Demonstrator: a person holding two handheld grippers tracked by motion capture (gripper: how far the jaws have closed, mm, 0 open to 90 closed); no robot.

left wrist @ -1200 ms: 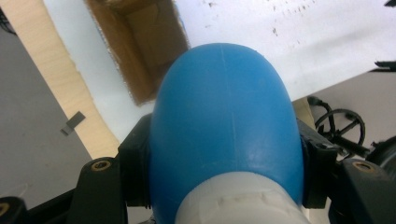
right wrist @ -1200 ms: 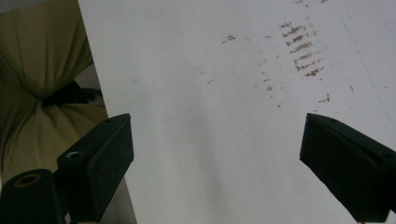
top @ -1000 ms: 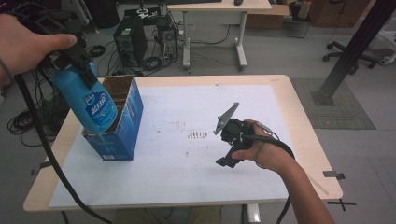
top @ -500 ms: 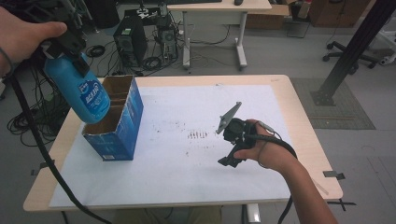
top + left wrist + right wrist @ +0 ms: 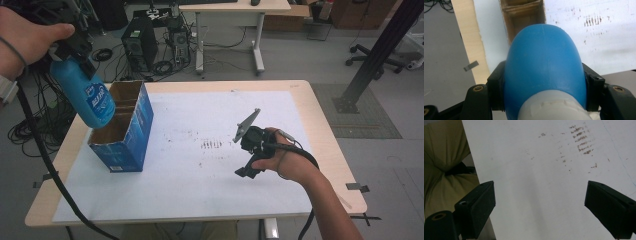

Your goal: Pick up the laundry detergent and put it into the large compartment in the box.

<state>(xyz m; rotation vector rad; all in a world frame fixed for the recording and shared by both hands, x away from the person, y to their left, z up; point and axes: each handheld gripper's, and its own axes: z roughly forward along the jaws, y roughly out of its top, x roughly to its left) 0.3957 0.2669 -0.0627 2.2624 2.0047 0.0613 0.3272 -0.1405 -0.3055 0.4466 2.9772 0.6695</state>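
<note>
One blue bottle (image 5: 89, 97), white label unreadable, clamped in left claw (image 5: 544, 82); right claw (image 5: 539, 207) wide

Even, soft indoor light; faint shadows; slightly blurred frames; close-up blue bottle (image 5: 544, 67) out of focus

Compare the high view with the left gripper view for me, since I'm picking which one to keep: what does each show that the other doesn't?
High view alone: the right gripper resting on the white sheet, its hand, the bottle's white label lettering, and the office floor behind the table.

Left gripper view alone: the left gripper with both black jaws pressed against the blue bottle near its white cap end.

Both: the blue bottle held above the open blue box, and brown marks on the sheet.
</note>
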